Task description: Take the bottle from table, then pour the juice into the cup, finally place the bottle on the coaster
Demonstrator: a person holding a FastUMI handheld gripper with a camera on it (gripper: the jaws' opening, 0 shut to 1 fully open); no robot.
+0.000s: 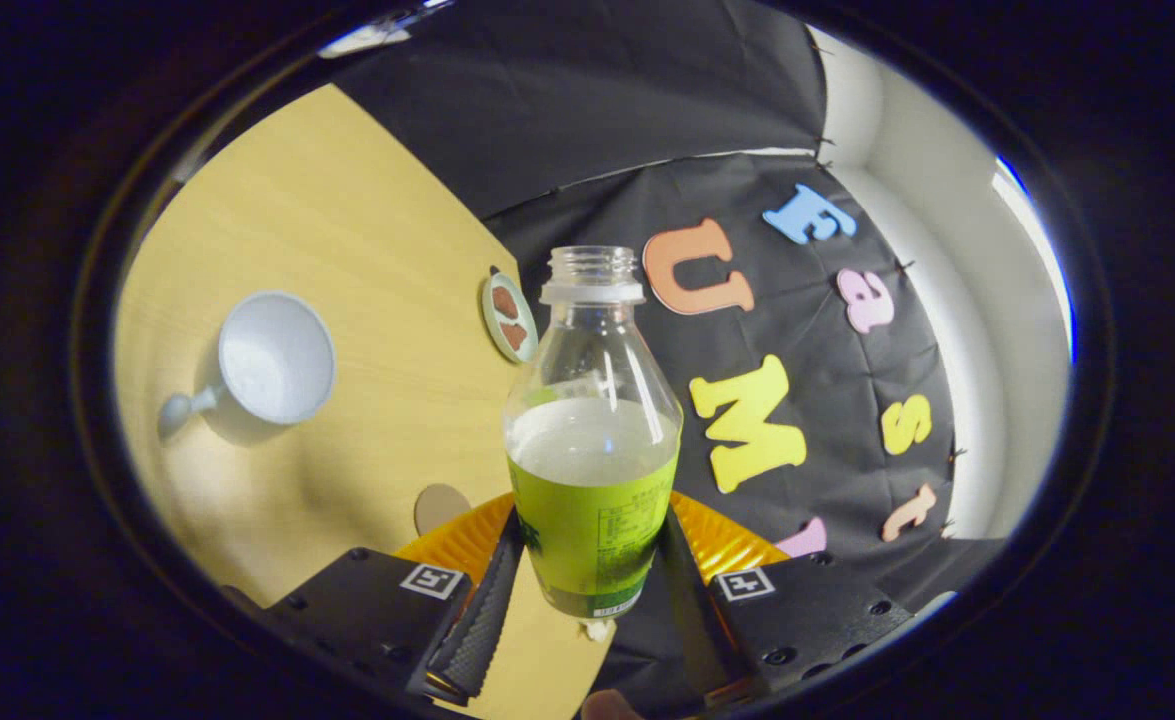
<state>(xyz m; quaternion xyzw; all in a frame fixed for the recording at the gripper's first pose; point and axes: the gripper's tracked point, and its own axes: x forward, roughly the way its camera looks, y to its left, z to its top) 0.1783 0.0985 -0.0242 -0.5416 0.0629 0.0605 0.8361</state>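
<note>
My gripper (587, 605) is shut on a clear plastic bottle (592, 440), both fingers pressing on its green label. The bottle has no cap and holds pale cloudy juice up to about the label's top. It stands straight along the fingers, while the table looks tilted behind it, so the bottle is leaning and lifted off the wood. A white cup (275, 357) with a handle stands on the table beyond the left finger, with nothing inside it. A small tan round coaster (439, 506) lies flat just ahead of the left finger.
An orange ribbed plate (452, 548) lies under the fingers, showing on both sides of the bottle. A round disc with a green rim and brown patches (507, 316) sits near the table's far edge behind the bottle. The wooden table (347, 220) ends at the black cloth wall.
</note>
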